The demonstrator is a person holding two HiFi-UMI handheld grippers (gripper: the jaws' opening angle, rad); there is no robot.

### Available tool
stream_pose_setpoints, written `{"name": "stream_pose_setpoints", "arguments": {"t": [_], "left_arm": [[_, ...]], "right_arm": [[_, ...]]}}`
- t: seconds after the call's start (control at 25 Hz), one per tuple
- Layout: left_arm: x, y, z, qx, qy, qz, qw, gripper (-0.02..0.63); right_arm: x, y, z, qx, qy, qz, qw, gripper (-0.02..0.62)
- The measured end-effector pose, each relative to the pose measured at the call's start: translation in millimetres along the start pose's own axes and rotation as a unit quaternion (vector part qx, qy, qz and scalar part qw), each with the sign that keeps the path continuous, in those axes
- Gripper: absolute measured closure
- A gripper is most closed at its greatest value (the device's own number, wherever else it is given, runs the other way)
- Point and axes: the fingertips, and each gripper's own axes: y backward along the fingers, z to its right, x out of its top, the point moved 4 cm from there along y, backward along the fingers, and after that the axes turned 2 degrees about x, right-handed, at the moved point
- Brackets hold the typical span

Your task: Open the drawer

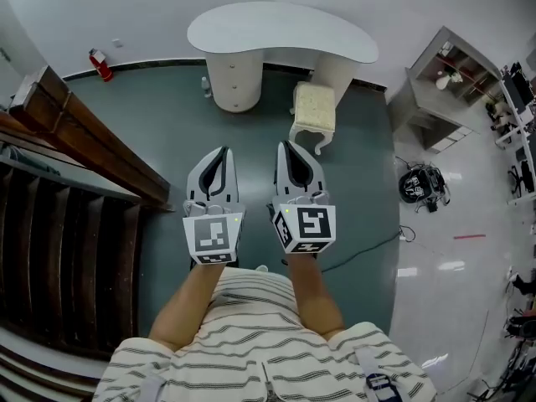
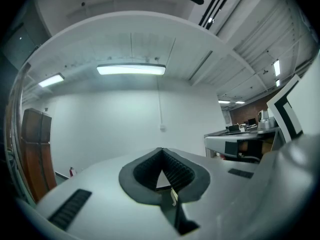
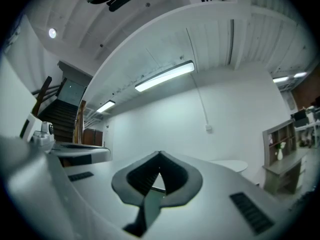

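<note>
A white curved table (image 1: 280, 30) stands at the far wall on a round white pedestal with drawers (image 1: 235, 78), all pushed in as far as I can see. My left gripper (image 1: 219, 151) and right gripper (image 1: 286, 145) are held side by side, level, above the grey-green floor and well short of the table. In the left gripper view the left gripper (image 2: 161, 150) has its jaw tips together with nothing between them. The right gripper (image 3: 160, 154) looks the same in its own view, with the table top (image 3: 231, 165) small and far beyond it.
A stool with a cream cushion (image 1: 314, 107) stands right of the pedestal. A dark wooden staircase (image 1: 59, 224) and its rail (image 1: 84, 132) fill the left. A red fire extinguisher (image 1: 101, 65), a shelf unit (image 1: 456, 78) and a black object (image 1: 421, 182) sit around the floor.
</note>
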Motion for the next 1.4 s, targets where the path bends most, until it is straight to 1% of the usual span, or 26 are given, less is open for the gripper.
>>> {"name": "stream_pose_setpoints", "arguments": {"t": [0.12, 0.24, 0.36, 0.48, 0.64, 0.84, 1.04, 1.2, 1.28, 1.4], "left_arm": [[-5, -12, -1, 0.008, 0.002, -0.002, 1.0, 0.601], [-13, -31, -4, 0.02, 0.013, -0.005, 0.9997, 0.601], [-21, -54, -10, 0.022, 0.019, -0.004, 0.9996, 0.601], [-26, -85, -26, 0.028, 0.023, -0.003, 0.9993, 0.601], [-33, -137, -57, 0.034, 0.026, -0.012, 0.999, 0.601], [-24, -219, -98, 0.026, 0.024, -0.003, 0.9994, 0.601], [-24, -293, -135, 0.016, 0.034, -0.003, 0.9993, 0.601], [-27, -333, -151, -0.004, 0.039, -0.005, 0.9992, 0.601], [-29, -346, -151, -0.015, 0.04, -0.009, 0.9991, 0.601], [-34, -363, -155, -0.019, 0.046, -0.015, 0.9986, 0.601]], "right_arm": [[-3, -12, 12, -0.004, -0.005, 0.002, 1.0, 0.581], [-8, -30, 24, -0.002, -0.004, -0.004, 1.0, 0.581], [-15, -52, 32, 0.0, 0.001, -0.01, 1.0, 0.581], [-19, -87, 40, 0.002, 0.004, -0.011, 1.0, 0.581], [-20, -149, 49, 0.004, 0.008, -0.02, 1.0, 0.581], [-14, -235, 61, -0.002, 0.012, -0.023, 1.0, 0.581], [-12, -311, 75, -0.015, 0.014, -0.026, 0.999, 0.581], [-15, -356, 79, -0.019, 0.019, -0.042, 0.999, 0.581], [-15, -369, 82, -0.021, 0.017, -0.046, 0.999, 0.581], [-15, -385, 87, -0.023, 0.022, -0.046, 0.998, 0.581]]}}
